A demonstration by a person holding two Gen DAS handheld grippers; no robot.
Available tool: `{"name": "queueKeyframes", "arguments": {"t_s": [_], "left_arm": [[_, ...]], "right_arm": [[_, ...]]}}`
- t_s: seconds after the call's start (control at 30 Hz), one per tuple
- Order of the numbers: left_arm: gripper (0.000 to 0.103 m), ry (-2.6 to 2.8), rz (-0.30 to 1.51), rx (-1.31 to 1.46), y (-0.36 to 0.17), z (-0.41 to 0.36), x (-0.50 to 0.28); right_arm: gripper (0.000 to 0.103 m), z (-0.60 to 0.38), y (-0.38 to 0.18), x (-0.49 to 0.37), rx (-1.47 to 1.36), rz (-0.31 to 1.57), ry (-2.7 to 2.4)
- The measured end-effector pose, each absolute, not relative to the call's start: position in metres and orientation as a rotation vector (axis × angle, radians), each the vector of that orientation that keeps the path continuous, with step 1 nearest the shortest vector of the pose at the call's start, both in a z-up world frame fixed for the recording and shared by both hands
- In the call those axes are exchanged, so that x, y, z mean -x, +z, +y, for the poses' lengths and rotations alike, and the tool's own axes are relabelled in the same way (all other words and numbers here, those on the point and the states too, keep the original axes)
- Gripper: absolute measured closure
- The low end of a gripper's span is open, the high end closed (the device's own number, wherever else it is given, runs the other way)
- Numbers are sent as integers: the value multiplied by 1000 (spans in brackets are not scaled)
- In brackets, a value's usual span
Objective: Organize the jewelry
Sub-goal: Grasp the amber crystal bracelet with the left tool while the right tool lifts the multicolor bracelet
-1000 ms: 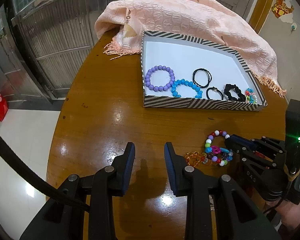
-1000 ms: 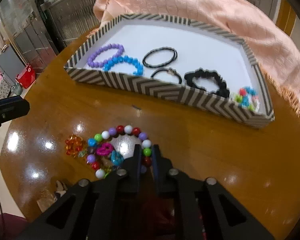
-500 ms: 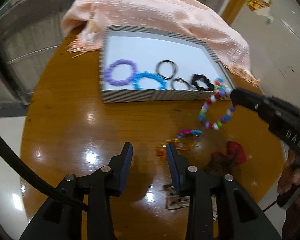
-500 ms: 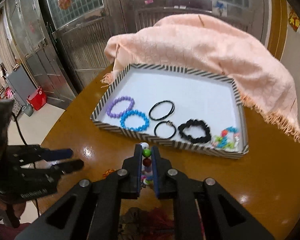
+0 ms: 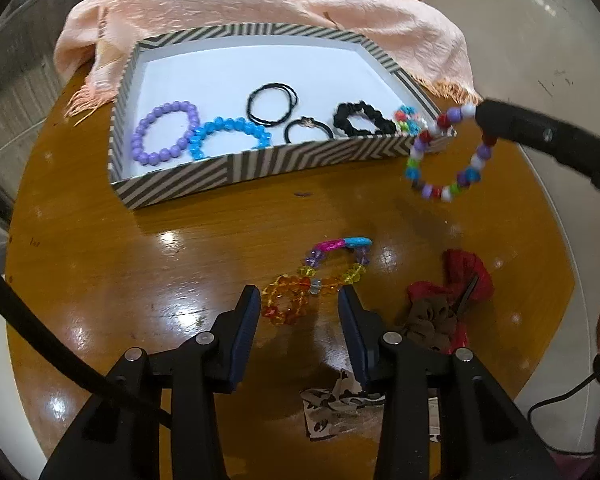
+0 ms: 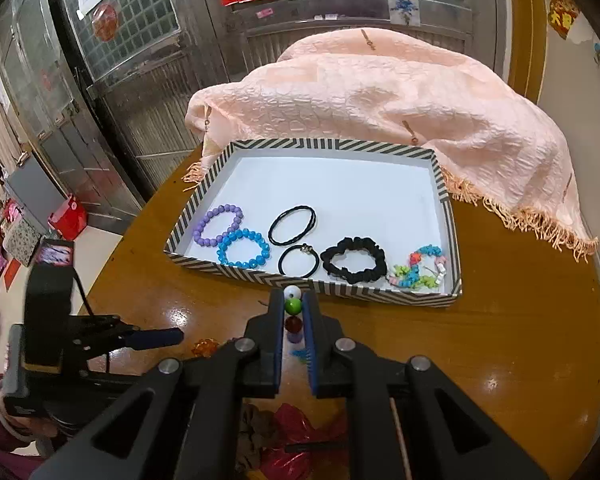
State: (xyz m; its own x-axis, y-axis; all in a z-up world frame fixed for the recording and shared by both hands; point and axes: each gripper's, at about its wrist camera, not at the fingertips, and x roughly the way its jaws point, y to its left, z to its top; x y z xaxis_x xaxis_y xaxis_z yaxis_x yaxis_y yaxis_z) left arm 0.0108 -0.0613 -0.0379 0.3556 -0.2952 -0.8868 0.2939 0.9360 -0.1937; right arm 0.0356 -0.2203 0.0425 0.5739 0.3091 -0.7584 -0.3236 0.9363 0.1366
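Here, the right gripper (image 6: pixel 292 312) pinches a multicoloured bead bracelet (image 5: pixel 448 152), which dangles in the air at two o'clock in the left wrist view, just off the near right corner of the striped tray (image 5: pixel 188 184). The left gripper (image 5: pixel 296 312) has just been opening; its jaws stand spread, touching nothing, either side of an orange and yellow crystal bracelet (image 5: pixel 312 280) lying on the wooden table (image 5: pixel 100 264) at six o'clock. Purple, blue and black bands lie inside the tray.
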Motion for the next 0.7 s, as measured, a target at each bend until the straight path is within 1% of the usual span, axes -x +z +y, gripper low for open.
{"name": "queueKeyframes", "arguments": {"t_s": [0.3, 0.37, 0.43, 0.47, 0.57, 0.63, 0.67, 0.7], "left_arm": [[67, -388, 1170, -95, -50, -78, -20], [67, -386, 1198, -87, -55, -79, -24], [74, -379, 1187, -81, -56, -79, -24], [83, -377, 1187, -93, -57, -80, -23], [90, -376, 1174, -117, -57, -81, -23], [91, -371, 1171, -121, -56, -82, -23], [96, -365, 1165, -121, -55, -81, -22], [96, -360, 1162, -120, -55, -83, -23]], "right_arm": [[94, -227, 42, -39, -8, 900, 373], [94, -228, 42, -39, -6, 899, 371], [94, -230, 42, -40, -9, 901, 370], [94, -231, 42, -40, -11, 901, 368], [94, -233, 40, -43, -22, 906, 368], [94, -234, 39, -46, -27, 910, 367], [94, -234, 38, -47, -27, 911, 366], [94, -234, 38, -48, -27, 912, 367]]}}
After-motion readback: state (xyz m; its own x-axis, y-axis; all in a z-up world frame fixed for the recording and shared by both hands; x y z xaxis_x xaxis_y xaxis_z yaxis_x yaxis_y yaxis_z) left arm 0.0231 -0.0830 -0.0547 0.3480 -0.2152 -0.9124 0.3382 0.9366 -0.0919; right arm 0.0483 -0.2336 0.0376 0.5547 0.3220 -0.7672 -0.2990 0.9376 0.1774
